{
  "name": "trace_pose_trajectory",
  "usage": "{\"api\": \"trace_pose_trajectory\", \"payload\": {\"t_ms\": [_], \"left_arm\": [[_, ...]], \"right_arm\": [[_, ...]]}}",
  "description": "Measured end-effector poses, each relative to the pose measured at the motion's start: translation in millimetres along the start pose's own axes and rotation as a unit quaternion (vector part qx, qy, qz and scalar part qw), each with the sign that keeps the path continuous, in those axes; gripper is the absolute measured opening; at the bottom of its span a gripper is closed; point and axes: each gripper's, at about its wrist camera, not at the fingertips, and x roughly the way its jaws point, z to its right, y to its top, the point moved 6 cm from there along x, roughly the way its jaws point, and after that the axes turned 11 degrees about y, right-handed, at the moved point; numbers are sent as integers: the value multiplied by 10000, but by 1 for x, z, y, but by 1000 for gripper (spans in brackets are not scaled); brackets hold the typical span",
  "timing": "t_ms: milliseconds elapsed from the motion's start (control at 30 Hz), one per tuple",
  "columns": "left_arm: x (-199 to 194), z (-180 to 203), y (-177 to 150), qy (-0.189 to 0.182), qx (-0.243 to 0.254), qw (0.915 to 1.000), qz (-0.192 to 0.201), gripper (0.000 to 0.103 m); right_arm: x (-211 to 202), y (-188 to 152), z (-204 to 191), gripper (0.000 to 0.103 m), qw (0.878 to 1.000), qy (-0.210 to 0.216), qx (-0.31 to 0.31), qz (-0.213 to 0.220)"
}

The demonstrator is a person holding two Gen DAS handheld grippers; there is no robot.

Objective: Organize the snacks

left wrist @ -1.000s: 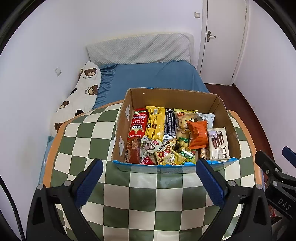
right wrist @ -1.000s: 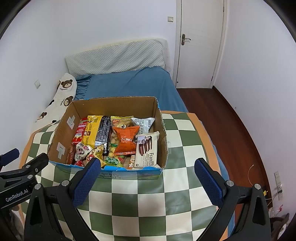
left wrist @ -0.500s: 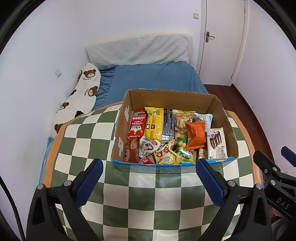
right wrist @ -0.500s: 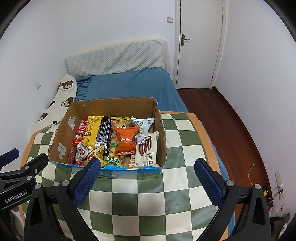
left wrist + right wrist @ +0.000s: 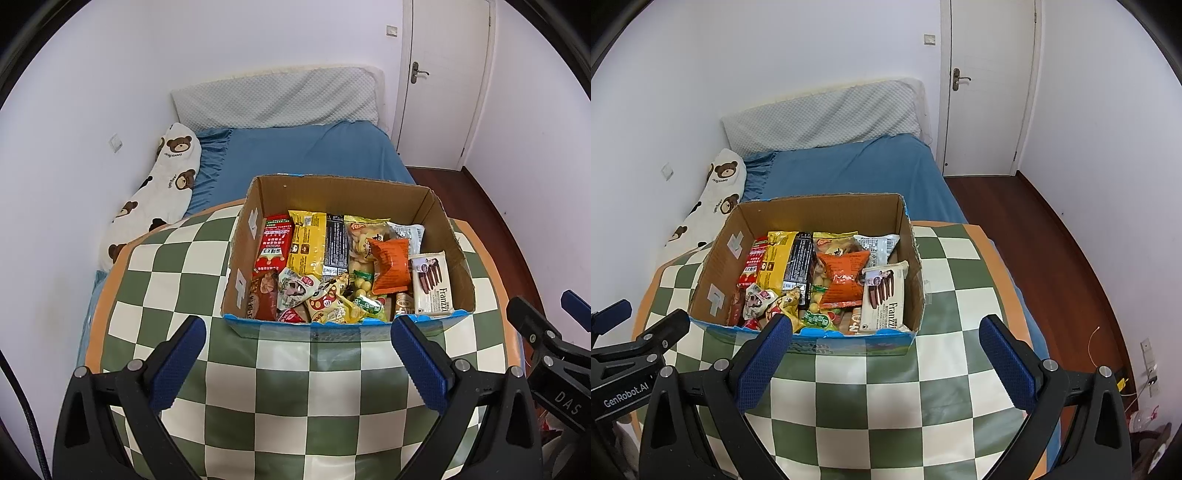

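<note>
An open cardboard box [image 5: 343, 192] [image 5: 820, 206] full of snack packets stands on a green-and-cream checkered table [image 5: 295, 387] [image 5: 905, 387]. Inside are a red packet [image 5: 273, 243], a yellow bag [image 5: 306, 243], an orange bag [image 5: 391, 260] [image 5: 844, 280] and a white Franzzi wafer pack [image 5: 432, 284] [image 5: 884, 301]. My left gripper [image 5: 295, 343] is open and empty, in front of the box. My right gripper [image 5: 884, 341] is open and empty, also in front of the box, right of the left one.
A bed with a blue sheet [image 5: 310, 151] lies behind the table, with a bear-print pillow [image 5: 162, 195] by the left wall. A white door [image 5: 990, 85] and wooden floor [image 5: 1052, 240] are at the right.
Both grippers have drawn back a little from the box, which sits slightly higher in both views. Both stay open and empty.
</note>
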Motion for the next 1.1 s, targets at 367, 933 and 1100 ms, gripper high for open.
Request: {"api": "trace_pose_trajectory", "payload": {"t_ms": [367,933,1100], "left_arm": [[-6,-1,-1,12,4,10000,76,103],[-9,1,0,-16,16,9999,107,103],[-10,1,1,-20,19,10000,86,103]], "right_arm": [[1,2,-3,103,10000,72,-22,-9],[1,4,-3,103,9999,121,-50,12],[1,4,-3,103,9999,121,-47,10]]}}
